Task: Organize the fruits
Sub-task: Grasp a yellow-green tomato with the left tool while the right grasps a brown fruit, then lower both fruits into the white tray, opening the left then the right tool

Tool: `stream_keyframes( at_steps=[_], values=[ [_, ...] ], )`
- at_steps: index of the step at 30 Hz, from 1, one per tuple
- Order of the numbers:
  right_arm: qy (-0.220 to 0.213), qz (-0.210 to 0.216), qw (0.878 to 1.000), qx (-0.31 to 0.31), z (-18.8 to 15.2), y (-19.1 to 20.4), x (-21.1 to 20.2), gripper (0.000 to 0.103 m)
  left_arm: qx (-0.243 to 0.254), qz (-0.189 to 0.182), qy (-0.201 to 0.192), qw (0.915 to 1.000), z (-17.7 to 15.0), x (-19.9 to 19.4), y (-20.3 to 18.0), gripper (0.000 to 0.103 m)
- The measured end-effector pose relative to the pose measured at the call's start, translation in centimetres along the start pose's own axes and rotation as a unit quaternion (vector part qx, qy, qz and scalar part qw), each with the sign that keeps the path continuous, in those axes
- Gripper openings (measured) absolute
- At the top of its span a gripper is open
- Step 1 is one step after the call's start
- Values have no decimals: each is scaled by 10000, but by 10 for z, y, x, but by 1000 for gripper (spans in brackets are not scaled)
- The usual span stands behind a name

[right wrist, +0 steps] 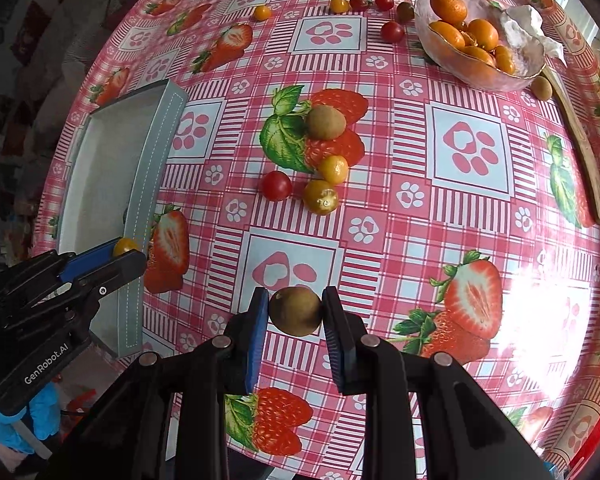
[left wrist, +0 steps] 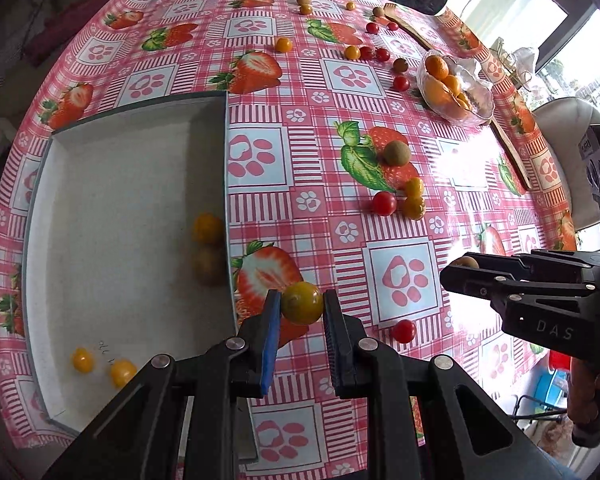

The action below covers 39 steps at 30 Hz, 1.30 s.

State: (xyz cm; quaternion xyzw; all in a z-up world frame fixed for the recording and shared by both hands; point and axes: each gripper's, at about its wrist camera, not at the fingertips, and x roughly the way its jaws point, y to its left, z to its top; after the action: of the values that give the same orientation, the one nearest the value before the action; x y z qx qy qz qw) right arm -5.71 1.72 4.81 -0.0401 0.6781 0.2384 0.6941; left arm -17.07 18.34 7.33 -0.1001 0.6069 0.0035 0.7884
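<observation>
With your left tongs (left wrist: 302, 304) pinching a yellow tomato (left wrist: 302, 303) beside the tray (left wrist: 132, 152) and right tongs (right wrist: 295, 312) pinching a brown fruit (right wrist: 296, 311) above the tabletop (right wrist: 380, 208), carry both left over the tray and release.

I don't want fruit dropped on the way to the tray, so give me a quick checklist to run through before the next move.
1. Left gripper shut on the yellow tomato, pads on both sides: ok.
2. Right gripper shut on the brown fruit: ok.
3. Both fruits lifted clear of the tablecloth: cannot tell.
4. Grey tray has free floor space; only a few fruits lie in it: ok.
5. Left gripper over the tray: not ok, it sits just beside the tray's near wall.
6. Grippers apart from each other: ok.
</observation>
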Motion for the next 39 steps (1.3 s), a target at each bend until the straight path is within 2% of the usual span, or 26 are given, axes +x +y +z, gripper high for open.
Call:
stream_keyframes(
  at_steps=[10, 21, 28, 39],
  values=[
    [44, 163, 9980, -615, 15, 65, -2, 30, -866, 334, -159, 9956, -41, -23, 68, 22],
    [343, 304, 9885, -1441, 26, 153, 26, 30, -1788, 835, -150, 9802, -87, -25, 142, 22],
    [658, 211, 9831, -1697, 31, 189, 60, 30, -1816, 1071, 55, 9775, -96, -5, 158, 22],
    [929, -53, 9803, -1740, 37, 208, 101, 30, -1615, 1128, 101, 9803, -96, 7, 153, 22]
  ],
)
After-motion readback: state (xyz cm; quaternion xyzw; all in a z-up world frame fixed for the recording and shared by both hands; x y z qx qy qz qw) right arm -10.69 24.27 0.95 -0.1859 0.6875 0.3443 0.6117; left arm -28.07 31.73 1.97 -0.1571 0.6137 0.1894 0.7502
